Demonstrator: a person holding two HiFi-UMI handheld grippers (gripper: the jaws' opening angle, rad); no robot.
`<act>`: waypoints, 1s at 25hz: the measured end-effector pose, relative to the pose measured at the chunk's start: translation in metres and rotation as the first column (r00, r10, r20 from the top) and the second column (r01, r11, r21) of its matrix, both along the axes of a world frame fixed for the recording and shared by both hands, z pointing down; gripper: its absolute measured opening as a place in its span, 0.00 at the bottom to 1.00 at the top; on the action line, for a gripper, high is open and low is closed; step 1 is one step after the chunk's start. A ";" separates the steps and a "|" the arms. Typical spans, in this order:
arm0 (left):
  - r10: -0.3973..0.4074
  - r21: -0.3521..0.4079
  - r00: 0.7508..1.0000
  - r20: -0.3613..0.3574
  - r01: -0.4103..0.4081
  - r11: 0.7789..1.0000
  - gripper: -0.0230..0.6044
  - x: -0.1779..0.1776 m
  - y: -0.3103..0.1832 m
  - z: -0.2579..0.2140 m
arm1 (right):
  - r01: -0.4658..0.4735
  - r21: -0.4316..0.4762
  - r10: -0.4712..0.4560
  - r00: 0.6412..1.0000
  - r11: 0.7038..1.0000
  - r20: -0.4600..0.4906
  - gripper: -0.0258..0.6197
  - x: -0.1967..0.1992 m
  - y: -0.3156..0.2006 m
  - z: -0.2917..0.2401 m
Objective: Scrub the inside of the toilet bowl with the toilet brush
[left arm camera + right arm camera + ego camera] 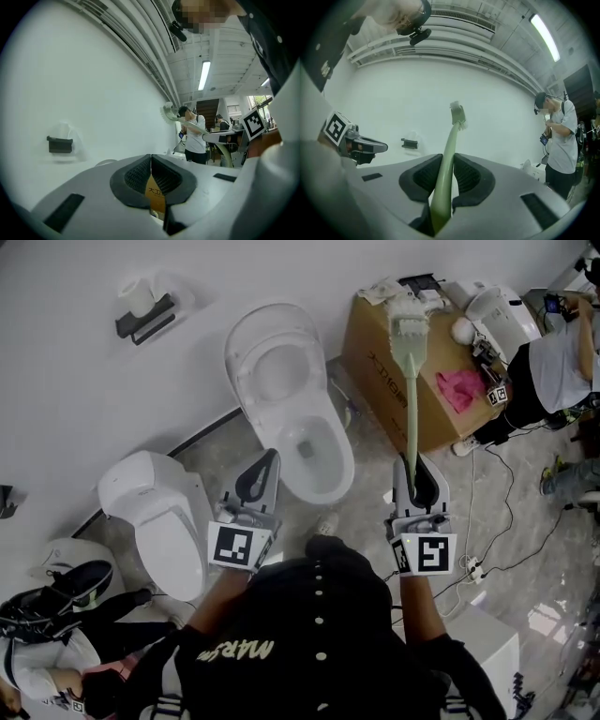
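Observation:
The white toilet (281, 381) stands against the wall with its lid up and its bowl (314, 451) open. My right gripper (418, 476) is shut on the pale green handle (411, 390) of the toilet brush. The brush head (409, 320) is raised over the cardboard box, right of the toilet and outside the bowl. In the right gripper view the handle (448, 159) rises between the pads to the head (457, 114). My left gripper (262, 472) hovers at the bowl's near left rim, shut. In the left gripper view a small yellow printed tag (154, 193) shows below its closed pads.
A cardboard box (380, 371) with a pink cloth (459, 388) stands right of the toilet. A second white toilet (164, 521) stands at the left. A paper holder (145, 315) hangs on the wall. Cables (487, 521) cross the floor. One person (553, 362) stands at the right, another (56, 634) sits lower left.

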State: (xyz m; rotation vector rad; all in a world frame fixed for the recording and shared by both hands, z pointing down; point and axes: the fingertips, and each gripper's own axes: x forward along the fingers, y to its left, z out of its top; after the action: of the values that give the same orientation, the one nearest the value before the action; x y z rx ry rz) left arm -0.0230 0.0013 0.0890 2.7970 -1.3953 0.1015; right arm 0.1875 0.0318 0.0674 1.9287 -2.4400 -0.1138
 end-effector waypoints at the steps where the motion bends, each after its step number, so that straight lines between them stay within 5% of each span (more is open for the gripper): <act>1: -0.008 -0.002 1.000 0.000 0.008 1.000 0.08 0.003 -0.007 0.001 | 0.004 0.000 -0.004 1.000 1.000 0.000 0.18 0.004 -0.008 0.000; 15: -0.059 -0.010 0.998 -0.007 0.059 0.998 0.08 0.056 -0.076 0.008 | 0.055 -0.012 -0.055 0.999 0.998 -0.001 0.18 0.057 -0.084 0.008; 25: -0.079 0.004 0.997 0.017 0.079 0.997 0.08 0.050 -0.079 -0.002 | 0.089 0.000 -0.088 0.996 0.996 0.028 0.18 0.048 -0.100 0.003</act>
State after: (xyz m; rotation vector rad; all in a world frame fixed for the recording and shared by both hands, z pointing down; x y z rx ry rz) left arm 0.0271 -0.0781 0.0872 2.7458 -1.5087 0.1218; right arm 0.2351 -0.0680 0.0708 1.8341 -2.5429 -0.0879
